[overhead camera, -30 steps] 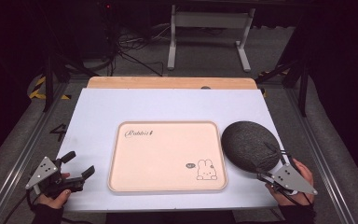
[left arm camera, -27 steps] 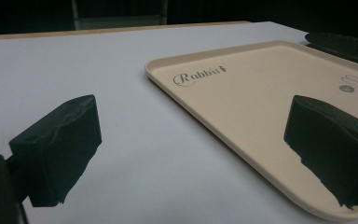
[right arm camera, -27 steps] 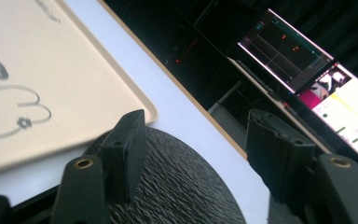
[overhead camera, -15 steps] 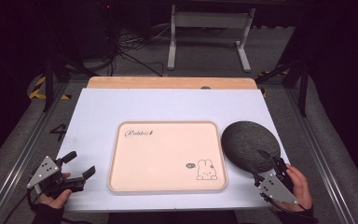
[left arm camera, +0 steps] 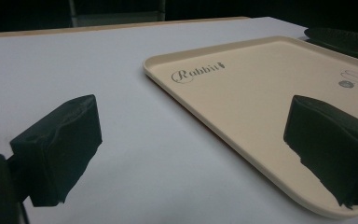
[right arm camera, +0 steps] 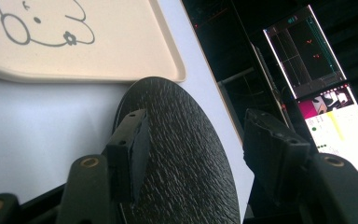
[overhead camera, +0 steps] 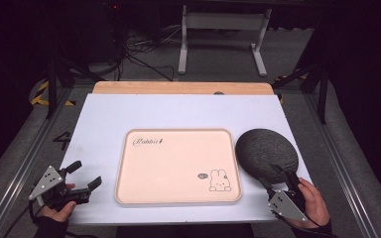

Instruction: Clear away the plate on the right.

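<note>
Dark round plate (overhead camera: 265,153) straddled at its 5 o'clock rim by right gripper (overhead camera: 282,179), jaws closing, not yet pressed; left gripper (overhead camera: 82,177) held open at the tray's (overhead camera: 178,168) 8 o'clock.

Dark grey plate (overhead camera: 265,151), round with a pebbled matte surface, lies flat on the white table (overhead camera: 178,111) at its right side, just right of the beige rabbit-print tray (overhead camera: 173,168), near rim overlapping the tray's right edge, nearest edge between the right gripper's (overhead camera: 277,174) jaws.

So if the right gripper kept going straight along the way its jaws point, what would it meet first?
The dark textured plate: the right gripper already has its open jaws straddling the plate's near edge. The cream tray lies beyond.
</note>
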`<state>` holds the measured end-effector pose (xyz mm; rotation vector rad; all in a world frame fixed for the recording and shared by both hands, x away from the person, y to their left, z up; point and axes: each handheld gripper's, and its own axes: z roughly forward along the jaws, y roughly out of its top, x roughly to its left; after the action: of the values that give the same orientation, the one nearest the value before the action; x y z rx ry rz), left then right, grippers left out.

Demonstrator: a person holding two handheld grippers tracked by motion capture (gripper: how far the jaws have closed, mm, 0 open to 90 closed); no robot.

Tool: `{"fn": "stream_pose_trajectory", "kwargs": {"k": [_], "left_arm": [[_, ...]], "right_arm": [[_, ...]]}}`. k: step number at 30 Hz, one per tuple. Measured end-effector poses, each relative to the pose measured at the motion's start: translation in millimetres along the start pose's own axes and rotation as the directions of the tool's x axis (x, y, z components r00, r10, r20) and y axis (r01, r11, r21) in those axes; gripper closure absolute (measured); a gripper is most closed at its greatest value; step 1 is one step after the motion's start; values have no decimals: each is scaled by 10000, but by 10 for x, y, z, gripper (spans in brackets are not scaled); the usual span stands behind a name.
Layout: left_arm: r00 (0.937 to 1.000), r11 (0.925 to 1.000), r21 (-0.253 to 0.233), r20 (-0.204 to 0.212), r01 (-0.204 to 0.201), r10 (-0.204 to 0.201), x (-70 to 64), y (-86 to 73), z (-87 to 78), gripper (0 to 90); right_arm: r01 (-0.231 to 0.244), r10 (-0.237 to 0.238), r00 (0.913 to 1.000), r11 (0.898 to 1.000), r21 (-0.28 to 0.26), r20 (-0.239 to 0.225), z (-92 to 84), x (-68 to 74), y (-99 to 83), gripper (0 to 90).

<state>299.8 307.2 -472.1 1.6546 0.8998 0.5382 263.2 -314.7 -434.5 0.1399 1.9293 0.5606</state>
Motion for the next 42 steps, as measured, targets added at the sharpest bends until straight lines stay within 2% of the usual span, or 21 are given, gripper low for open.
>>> {"fn": "stream_pose_trajectory", "kwargs": {"k": [4,8,10,16,20,25,26,33,34,35,40,42], "left_arm": [[10000,10000,-7,-4,4,-4,0,0,-1,48],[10000,10000,-5,-7,-4,4,0,0,-1,48],[10000,10000,-3,-1,-5,5,0,0,-2,48],[10000,10000,-14,-6,9,-9,-1,-1,-2,48],[10000,10000,-2,-31,11,-11,0,0,0,48],[10000,10000,9,-40,41,-41,-2,0,2,47],[10000,10000,15,-48,50,-50,-2,0,1,48],[10000,10000,55,-64,56,-55,-2,2,3,48],[10000,10000,63,-56,32,-32,0,2,3,48],[10000,10000,74,-59,19,-19,1,2,3,48],[10000,10000,63,-53,27,-27,0,2,3,48],[10000,10000,58,-57,53,-53,-2,2,3,48]], "right_arm": [[327,-327,9995,9993,151,-15,6,27,-1,428],[352,-352,9994,9992,164,-18,11,53,-25,466],[539,-538,9985,9984,188,-76,20,75,-47,483],[1029,-1025,9947,9935,494,-105,47,134,-60,484],[1461,-1449,9892,9876,578,-234,66,165,-57,491],[1618,-1600,9866,9845,678,-312,69,193,-81,502],[1834,-1815,9828,9807,677,-343,65,206,-80,508],[2190,-2166,9754,9735,663,-410,42,227,-85,511],[2223,-2198,9746,9723,715,-421,39,235,-87,512],[2432,-2400,9696,9666,806,-475,40,248,-91,520],[2628,-2586,9646,9592,1039,-519,62,267,-110,526],[2789,-2743,9601,9531,1176,-545,81,277,-122,532]]}}
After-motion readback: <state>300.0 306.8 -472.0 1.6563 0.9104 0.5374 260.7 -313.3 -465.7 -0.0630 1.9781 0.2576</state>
